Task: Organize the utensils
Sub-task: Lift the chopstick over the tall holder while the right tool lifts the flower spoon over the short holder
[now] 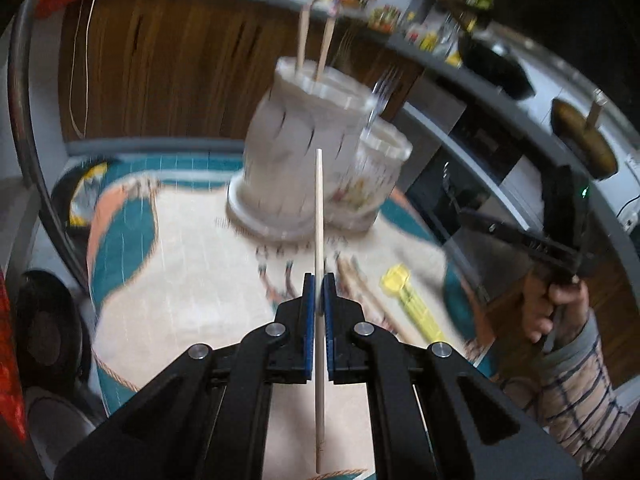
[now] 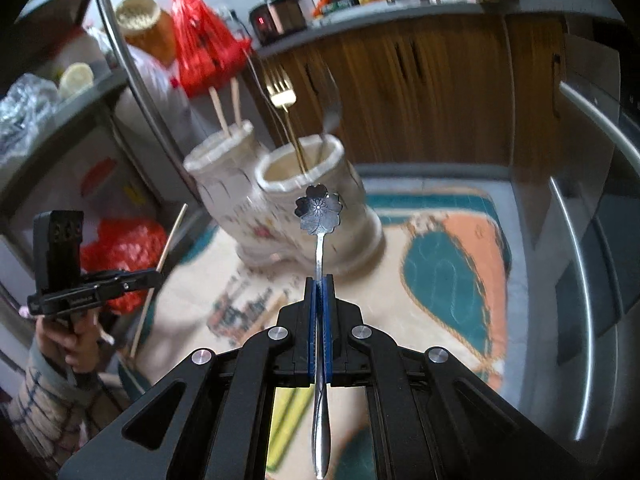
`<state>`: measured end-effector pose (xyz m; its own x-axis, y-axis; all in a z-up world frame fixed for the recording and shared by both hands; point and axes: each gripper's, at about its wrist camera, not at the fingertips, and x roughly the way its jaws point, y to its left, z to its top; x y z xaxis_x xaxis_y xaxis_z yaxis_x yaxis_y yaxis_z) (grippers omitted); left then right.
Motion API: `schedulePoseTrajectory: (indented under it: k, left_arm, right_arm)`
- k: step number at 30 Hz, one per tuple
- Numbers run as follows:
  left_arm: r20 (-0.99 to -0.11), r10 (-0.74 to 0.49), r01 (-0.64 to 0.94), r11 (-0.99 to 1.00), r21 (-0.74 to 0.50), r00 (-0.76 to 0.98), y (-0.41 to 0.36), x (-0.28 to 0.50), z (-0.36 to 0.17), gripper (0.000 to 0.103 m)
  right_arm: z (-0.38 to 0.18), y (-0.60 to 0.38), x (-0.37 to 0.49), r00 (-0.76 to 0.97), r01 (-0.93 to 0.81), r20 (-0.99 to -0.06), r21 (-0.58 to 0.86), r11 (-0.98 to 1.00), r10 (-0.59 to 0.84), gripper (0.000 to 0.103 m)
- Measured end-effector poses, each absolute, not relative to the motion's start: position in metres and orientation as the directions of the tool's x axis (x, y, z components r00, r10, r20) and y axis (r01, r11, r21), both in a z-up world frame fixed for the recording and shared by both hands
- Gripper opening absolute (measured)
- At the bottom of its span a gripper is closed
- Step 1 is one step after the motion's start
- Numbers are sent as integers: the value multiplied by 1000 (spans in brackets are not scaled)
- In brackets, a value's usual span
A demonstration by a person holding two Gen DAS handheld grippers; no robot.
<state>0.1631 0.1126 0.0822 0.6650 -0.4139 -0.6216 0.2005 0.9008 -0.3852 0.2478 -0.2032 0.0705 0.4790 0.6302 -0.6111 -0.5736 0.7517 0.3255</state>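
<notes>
Both tongs loaded, two holders ahead on the rug.

Your left tongs [image 1: 319,280] pinch a light, stiff chopstick [image 1: 319,216] mid-shaft; your right tongs [image 2: 319,282] clamp the slick metal flower spoon [image 2: 319,210] at its thin neck, so it may swivel. Chopstick holder [image 1: 296,152] stands left, touching the fork holder [image 2: 316,200]; mind the narrow rims and upright fork [image 2: 282,92]. Open room lies near and right.

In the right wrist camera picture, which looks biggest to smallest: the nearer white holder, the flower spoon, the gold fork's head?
1. White holder.
2. Flower spoon, though it sits much nearer the camera, so it looks bigger than it is.
3. Gold fork's head.
</notes>
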Motion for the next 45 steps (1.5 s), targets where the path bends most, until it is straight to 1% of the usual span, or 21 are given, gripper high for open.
schedulePoseTrajectory:
  k: [4, 6, 10, 14, 19, 23, 28, 33, 39, 43, 45]
  left_arm:
    - [-539, -440, 231, 881, -412, 718, 115, 164, 103, 4]
    - [-491, -447, 250, 874, -416, 748, 112, 165, 111, 4]
    - [-429, -444, 264, 870, -415, 787, 109, 171, 118, 4]
    - [-386, -430, 269, 874, -404, 816, 105, 178, 124, 4]
    - [-333, -395, 270, 892, -363, 856, 103, 186, 133, 4]
    - [-286, -364, 272, 909, -315, 886, 99, 195, 151, 4]
    - [-221, -348, 280, 916, -288, 911, 96, 211, 171, 4]
    - [-147, -344, 285, 904, -317, 927, 102, 230, 178, 4]
    - [-59, -286, 246, 896, -369, 956, 114, 247, 177, 4]
    - [11, -229, 216, 901, -375, 973, 118, 251, 180, 4]
    - [33, -219, 215, 900, -378, 975, 118, 252, 181, 4]
  right_arm:
    - [83, -194, 243, 528, -590, -529, 333, 735, 664, 4]
    - [87, -190, 243, 536, -602, -503, 334, 725, 677, 4]
    - [91, -178, 246, 553, -620, -473, 315, 718, 685, 4]
    - [95, -174, 250, 568, -630, -440, 312, 712, 696, 4]
    - [104, -174, 260, 597, -635, -375, 317, 704, 709, 4]
    - [114, -174, 272, 620, -633, -331, 325, 703, 711, 4]
    - [126, -171, 287, 641, -634, -287, 325, 702, 712, 4]
    - [129, -164, 298, 668, -623, -262, 315, 716, 697, 4]
    - [132, -150, 315, 686, -613, -219, 340, 714, 693, 4]
    - [136, -144, 318, 720, -599, -185, 320, 734, 669, 4]
    - [138, -143, 317, 738, -598, -160, 294, 746, 655, 4]
